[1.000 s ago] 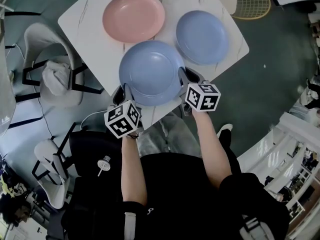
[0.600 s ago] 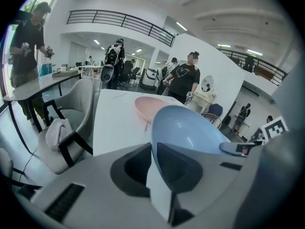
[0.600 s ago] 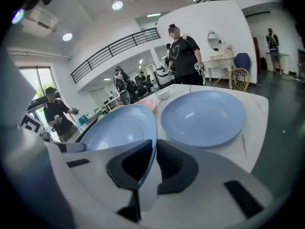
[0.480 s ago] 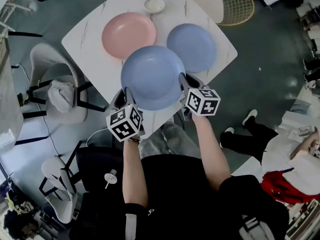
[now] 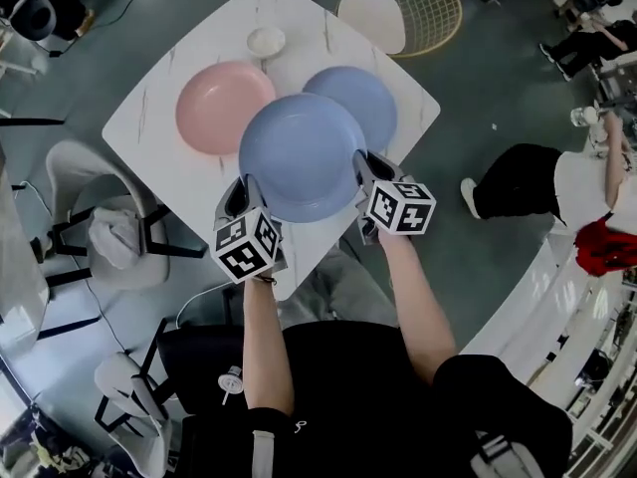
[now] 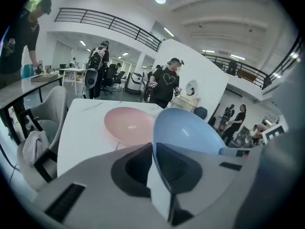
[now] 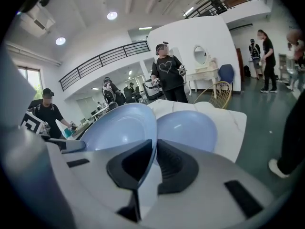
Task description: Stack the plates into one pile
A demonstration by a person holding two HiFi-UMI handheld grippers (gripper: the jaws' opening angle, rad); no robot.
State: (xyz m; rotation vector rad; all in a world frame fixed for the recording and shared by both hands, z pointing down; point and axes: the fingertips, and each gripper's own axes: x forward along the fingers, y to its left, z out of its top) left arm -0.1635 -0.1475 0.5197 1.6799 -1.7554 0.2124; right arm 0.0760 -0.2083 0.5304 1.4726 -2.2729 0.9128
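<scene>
Marble table (image 5: 144, 127) bears pink plate (image 5: 224, 108), blue plate (image 5: 366, 90), bowl (image 5: 266, 40).

Open office hall, desks (image 6: 72, 71), mezzanine railing (image 6: 109, 24)

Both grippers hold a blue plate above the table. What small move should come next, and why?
Probably carry the held blue plate toward the other blue plate until it hangs centred over it. The left gripper and right gripper clamp its opposite rims, and in the head view it covers only that plate's near edge.
</scene>
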